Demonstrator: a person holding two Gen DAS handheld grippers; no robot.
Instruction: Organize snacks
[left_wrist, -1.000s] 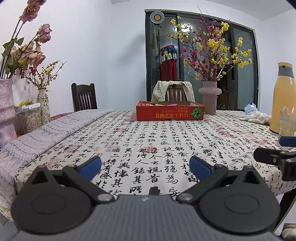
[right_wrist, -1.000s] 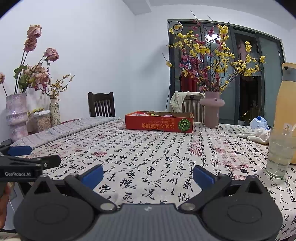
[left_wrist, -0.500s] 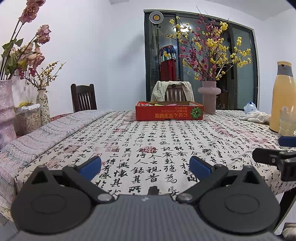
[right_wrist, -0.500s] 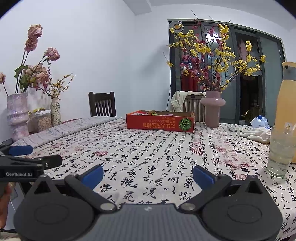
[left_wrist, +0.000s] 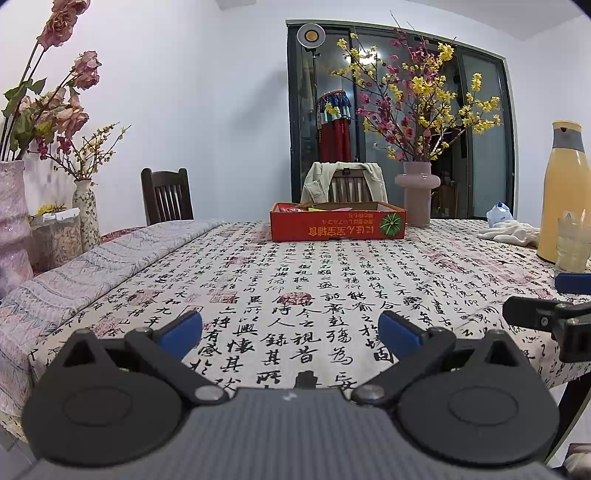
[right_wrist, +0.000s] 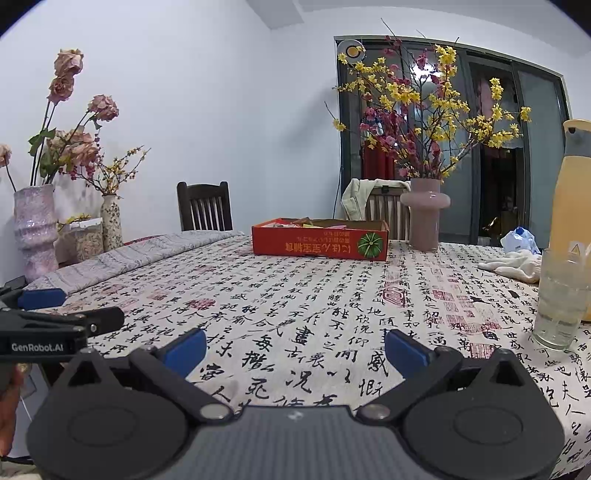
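A shallow red cardboard box (left_wrist: 338, 225) holding several snack packets stands at the far side of the table; it also shows in the right wrist view (right_wrist: 320, 243). My left gripper (left_wrist: 290, 332) is open and empty, low over the near table edge, far from the box. My right gripper (right_wrist: 294, 349) is open and empty, beside it on the right. Each gripper shows at the edge of the other's view: the right one (left_wrist: 554, 312), the left one (right_wrist: 55, 317).
A table with a calligraphy-print cloth (left_wrist: 295, 280). A pink vase of blossoms (right_wrist: 424, 214) beside the box. A yellow jug (left_wrist: 563, 192), a glass (right_wrist: 561, 299) and a white cloth (right_wrist: 511, 264) at the right. Vases (right_wrist: 35, 232) at the left; chairs behind.
Both grippers have drifted very slightly; the views are almost the same. Both jaws stay open and empty.
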